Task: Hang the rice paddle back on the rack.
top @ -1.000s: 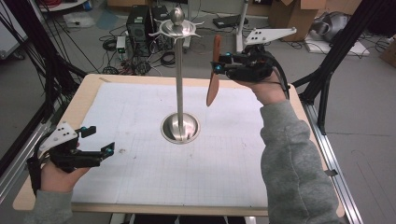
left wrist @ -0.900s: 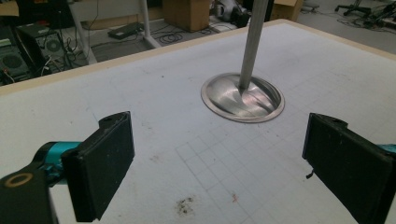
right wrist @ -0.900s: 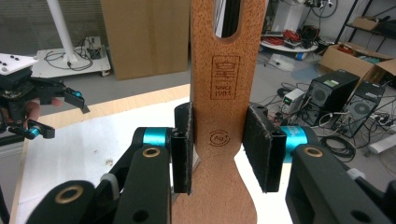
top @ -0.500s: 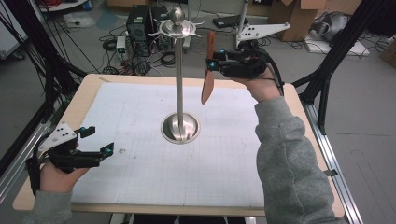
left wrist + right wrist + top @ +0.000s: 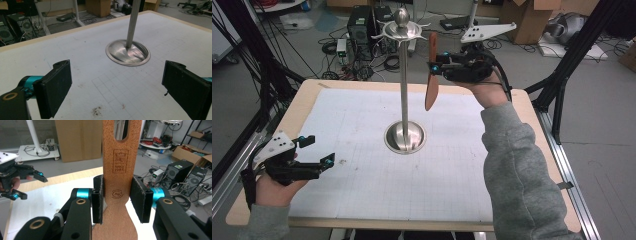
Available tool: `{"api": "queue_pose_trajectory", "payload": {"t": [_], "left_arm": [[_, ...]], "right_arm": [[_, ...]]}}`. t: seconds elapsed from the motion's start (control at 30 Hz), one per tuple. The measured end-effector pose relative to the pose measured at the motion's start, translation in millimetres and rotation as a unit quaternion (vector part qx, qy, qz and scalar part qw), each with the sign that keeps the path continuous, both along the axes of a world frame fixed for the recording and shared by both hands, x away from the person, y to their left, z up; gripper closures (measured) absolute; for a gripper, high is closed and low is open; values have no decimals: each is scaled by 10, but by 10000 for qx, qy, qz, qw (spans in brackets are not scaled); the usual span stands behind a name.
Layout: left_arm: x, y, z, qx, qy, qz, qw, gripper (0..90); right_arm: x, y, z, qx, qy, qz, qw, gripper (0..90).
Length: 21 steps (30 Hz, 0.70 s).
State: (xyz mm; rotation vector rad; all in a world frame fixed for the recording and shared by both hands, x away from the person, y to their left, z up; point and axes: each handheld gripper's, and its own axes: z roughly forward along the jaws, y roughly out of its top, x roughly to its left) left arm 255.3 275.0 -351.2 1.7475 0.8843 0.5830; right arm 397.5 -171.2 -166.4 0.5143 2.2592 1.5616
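Clearly we are midway through hanging a wooden spatula (image 5: 431, 75) on the metal stand (image 5: 404, 85) at the middle of the table (image 5: 522, 125). Our right gripper (image 5: 435, 66) is clamped on the spatula's neck, both pads pressing its flat sides, and it holds the tool up in the air, just beside the stand's pole and a little below the hooked crown (image 5: 402, 30) at its top. In the right gripper view the slot (image 5: 121, 130) in the handle sits above the pads, free to catch a hook.

Next, we judge, the spatula must rise and slide sideways until that slot meets one of the curved prongs, then settle before the jaws let go. The pole itself is the main obstacle: the blade hangs close to it and could knock it.

Our left gripper (image 5: 319, 151) rests low at the near left of the table, jaws wide apart and holding nothing, well away from the stand's round base (image 5: 128, 52).
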Motion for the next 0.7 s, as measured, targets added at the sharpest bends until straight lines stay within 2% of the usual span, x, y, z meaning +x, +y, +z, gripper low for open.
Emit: {"api": "queue_pose_trajectory", "payload": {"t": [0.23,0.37,0.7], "left_arm": [[-8,-5,13,-15,-6,-23,10000,96],[-27,-38,50,-32,-75,-85,9999,97],[-32,-36,49,-41,-74,-81,9999,97]], "right_arm": [[30,16,-13,34,49,-49,10000,647],[35,33,-16,77,-1,-55,10000,647],[56,84,-33,107,-17,-99,9999,647]]}}
